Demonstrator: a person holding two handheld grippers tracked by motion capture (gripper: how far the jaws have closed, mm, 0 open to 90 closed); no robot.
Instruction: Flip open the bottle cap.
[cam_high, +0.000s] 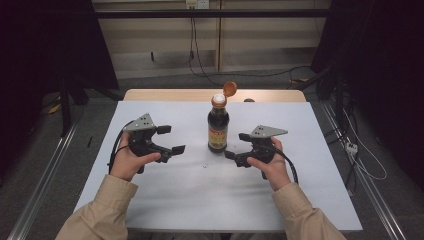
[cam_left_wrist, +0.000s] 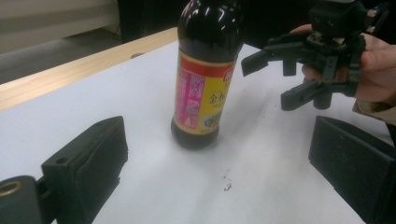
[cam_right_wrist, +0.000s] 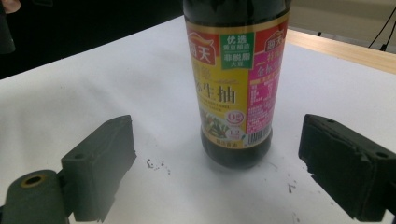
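Toward the far edge of the white bench (cam_high: 165, 195), about midway along it, a dark sauce bottle (cam_high: 218, 127) stood upright, its long axis straight up and down, label facing the person. And look at the top: the orange flip cap (cam_high: 229, 89) was swung open, hanging back off the neck on its hinge.

Either side of it, two sets of tongs. The left gripper (cam_high: 170, 140) sat out toward the bench's left edge, held in the left hand (cam_high: 127, 159), jaws spread wide with nothing between them, well apart from the bottle. The right gripper (cam_high: 236, 145) was the closer one, just beside the bottle's base on the right-hand side, in the right hand (cam_high: 269, 162), and its jaws were apart too, gripping nothing.

From the right gripper view you could see it plainly: the bottle (cam_right_wrist: 236, 79) stood dead ahead, framed between the two black jaws but beyond their tips, not touching either. From the left gripper view the bottle (cam_left_wrist: 205, 74) lay ahead and a little off toward the middle, farther out, with the other gripper (cam_left_wrist: 275, 79) waiting behind it.

So the bottle lay inward from both hands, and the right was nearer. With that cap open and the bottle tall and narrow, my guess was that any grab on the body had to come in level and square, or it could tip and spill.

A few dark specks (cam_right_wrist: 156, 164) dotted the bench near its foot.
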